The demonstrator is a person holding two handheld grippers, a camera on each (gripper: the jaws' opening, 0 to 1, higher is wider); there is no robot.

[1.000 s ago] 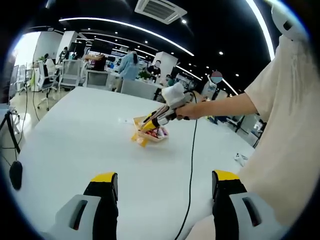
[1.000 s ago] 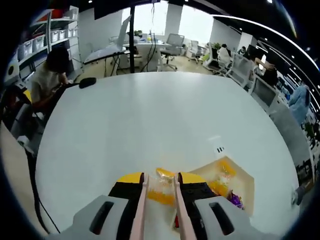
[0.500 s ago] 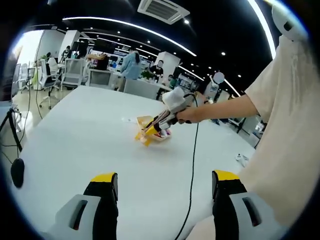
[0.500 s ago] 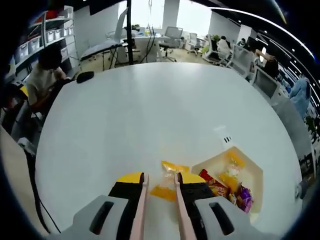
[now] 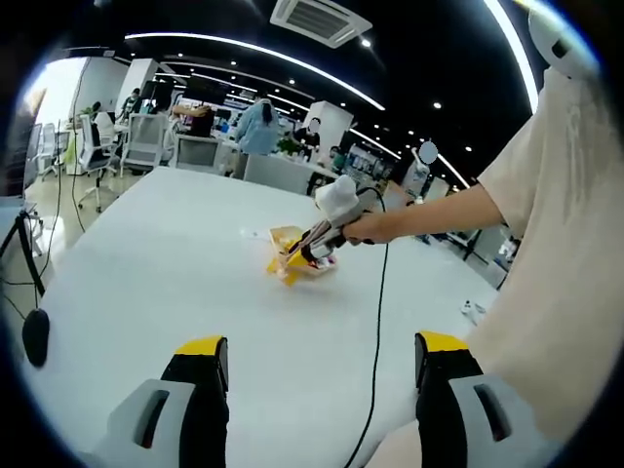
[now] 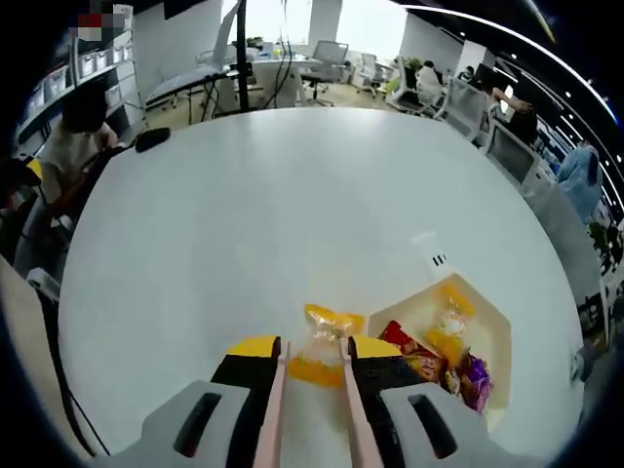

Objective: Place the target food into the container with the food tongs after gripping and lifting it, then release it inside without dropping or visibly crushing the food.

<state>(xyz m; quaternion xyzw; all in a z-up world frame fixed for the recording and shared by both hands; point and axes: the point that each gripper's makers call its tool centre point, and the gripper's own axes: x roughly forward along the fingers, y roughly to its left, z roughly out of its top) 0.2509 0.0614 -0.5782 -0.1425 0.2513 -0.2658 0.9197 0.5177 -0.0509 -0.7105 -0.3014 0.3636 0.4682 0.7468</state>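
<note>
right claw (image 6: 311,363) — tongs pinched on the yellow snack packet (image 6: 319,343), now raised off the tabletop (image 6: 253,214) just left of the container (image 6: 483,322) | left claw (image 5: 319,390) wide open, holding nothing, near the tabletop edge | next — carry right, over the container

An open-plan office surrounds the wide white bench (image 6: 273,214): a black ceiling with curved light strips (image 5: 244,54) and an air-conditioning vent (image 5: 317,18) at the top, office chairs (image 5: 141,141) and desks at upper left, bright windows (image 6: 370,21) beyond.
</note>
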